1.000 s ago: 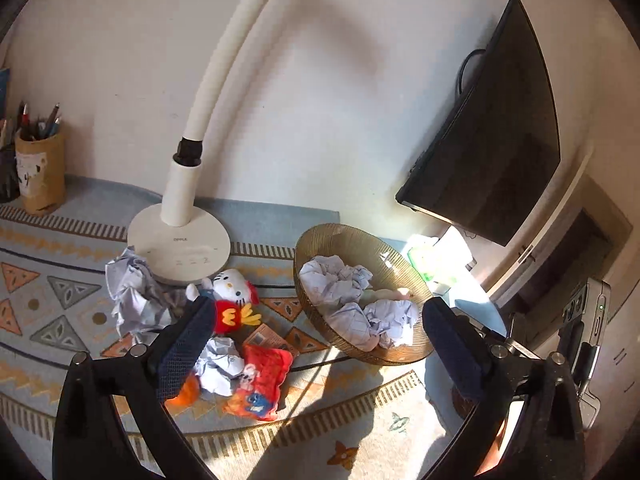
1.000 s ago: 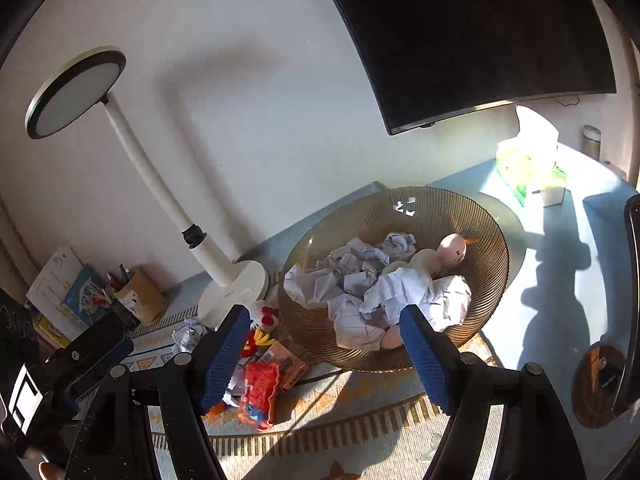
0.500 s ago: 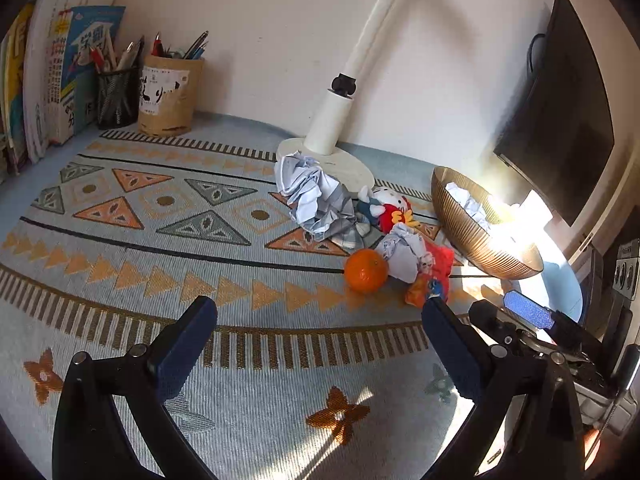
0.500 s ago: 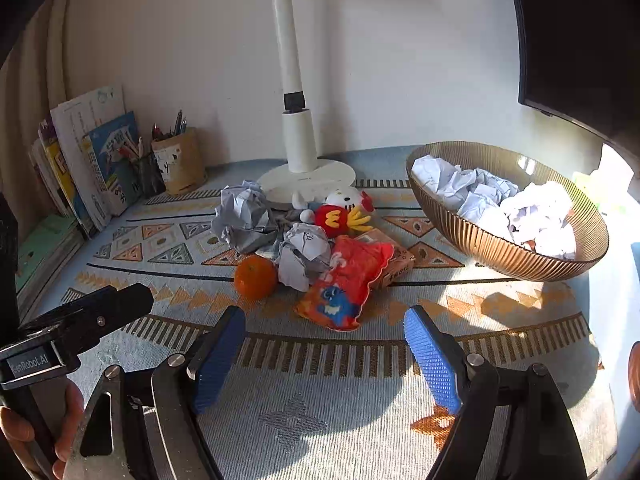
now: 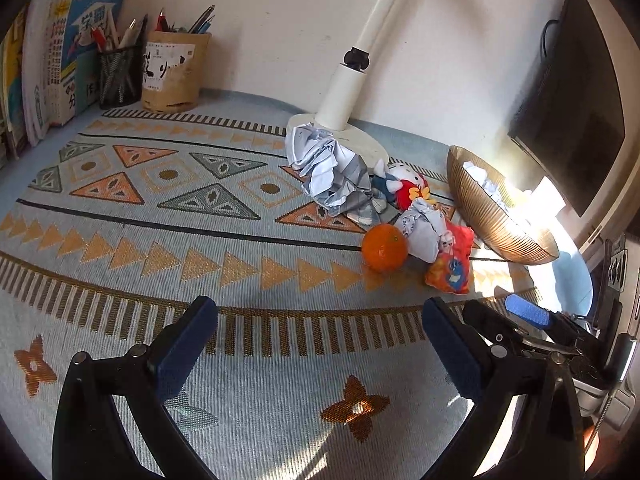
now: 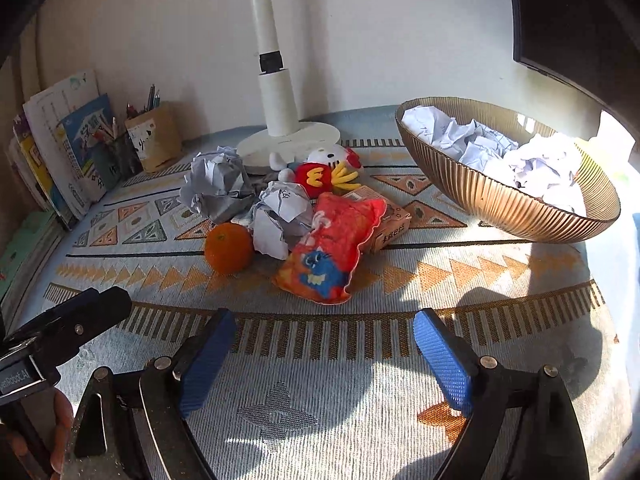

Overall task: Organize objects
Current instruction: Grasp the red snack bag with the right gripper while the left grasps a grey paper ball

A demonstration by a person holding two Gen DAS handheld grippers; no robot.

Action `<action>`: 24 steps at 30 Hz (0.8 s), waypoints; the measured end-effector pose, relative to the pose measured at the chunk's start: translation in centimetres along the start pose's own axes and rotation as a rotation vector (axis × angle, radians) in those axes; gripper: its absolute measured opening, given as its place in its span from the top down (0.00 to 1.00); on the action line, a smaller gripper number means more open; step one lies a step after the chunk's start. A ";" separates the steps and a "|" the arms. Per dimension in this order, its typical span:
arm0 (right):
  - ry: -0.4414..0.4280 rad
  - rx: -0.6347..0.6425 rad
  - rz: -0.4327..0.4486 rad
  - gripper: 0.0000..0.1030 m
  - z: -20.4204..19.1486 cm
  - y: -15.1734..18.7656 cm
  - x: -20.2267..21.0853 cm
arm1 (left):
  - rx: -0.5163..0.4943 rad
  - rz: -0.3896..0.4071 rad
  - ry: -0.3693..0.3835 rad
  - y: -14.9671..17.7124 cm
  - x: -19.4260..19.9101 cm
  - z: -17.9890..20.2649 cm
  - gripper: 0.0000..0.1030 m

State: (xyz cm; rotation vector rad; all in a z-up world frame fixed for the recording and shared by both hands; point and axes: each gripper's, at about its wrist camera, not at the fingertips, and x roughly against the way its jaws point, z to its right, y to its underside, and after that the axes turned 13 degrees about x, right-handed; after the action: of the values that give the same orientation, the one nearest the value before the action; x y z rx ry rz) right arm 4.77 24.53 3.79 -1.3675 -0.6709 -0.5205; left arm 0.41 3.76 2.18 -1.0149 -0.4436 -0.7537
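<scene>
- R gripper [image 6: 324, 354] nearest in right wrist view: blue pads spread wide, jaws have just been opening, nothing betw them, only bare mat [image 6: 320, 420] under.
- L gripper [image 5: 320, 344] likewise wide apart, nothing betw its pads, above the striped border of the mat.
- In left wrist view the R gripper's blue pad shows at lower right, just beside the L one; in right wrist view the L gripper's black finger pokes in at lower left, w/ a hand [image 6: 60, 432] on the handle below it.
- Past both grippers, well apart from the pads, lies the clutter pile mid-mat.
- Front of pile: orange [image 6: 229, 247] on the left, red snack bag [image 6: 332, 248] on the right, lying flat.
- Small paper ball [image 6: 282, 216] sits betw orange and bag, touching both.
- Small box [image 6: 390, 222] partly under the bag's far edge.
- Behind those: plush toy [image 6: 320, 172], white head, red body, yellow hands.
- Big paper ball [image 6: 218, 186] left of the plush, against the lamp base [image 6: 288, 146].
- Bowl [image 6: 500, 200], ribbed brown, to the right of the pile, apart from it, tilted a bit; filled w/ crumpled paper [image 6: 500, 148].
- Far left by the wall: pen cup [image 5: 172, 70], mesh pen holder [image 5: 118, 76], books [image 5: 52, 60] standing upright.
- Far right: dark monitor [image 5: 576, 108] on the wall side, sun glare below it.
</scene>
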 end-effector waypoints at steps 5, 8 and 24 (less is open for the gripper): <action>-0.009 -0.026 -0.007 0.13 0.5 0.0 -0.2 | 0.021 -0.017 -0.003 -0.2 -0.2 -0.4 0.01; -0.008 -0.070 -0.013 0.13 1.5 -0.7 -0.3 | 0.009 -0.026 -0.050 -0.5 -0.5 0.0 0.01; -0.063 -0.109 -0.125 0.39 2.8 -3.8 -6.0 | -0.068 -0.165 -0.013 -10.5 -11.2 3.7 0.02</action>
State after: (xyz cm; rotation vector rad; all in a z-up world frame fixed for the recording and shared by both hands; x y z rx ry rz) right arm -2.49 26.46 2.41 -1.4553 -0.7925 -0.6230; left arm -14.86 7.66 2.87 -1.0563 -0.5206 -0.9149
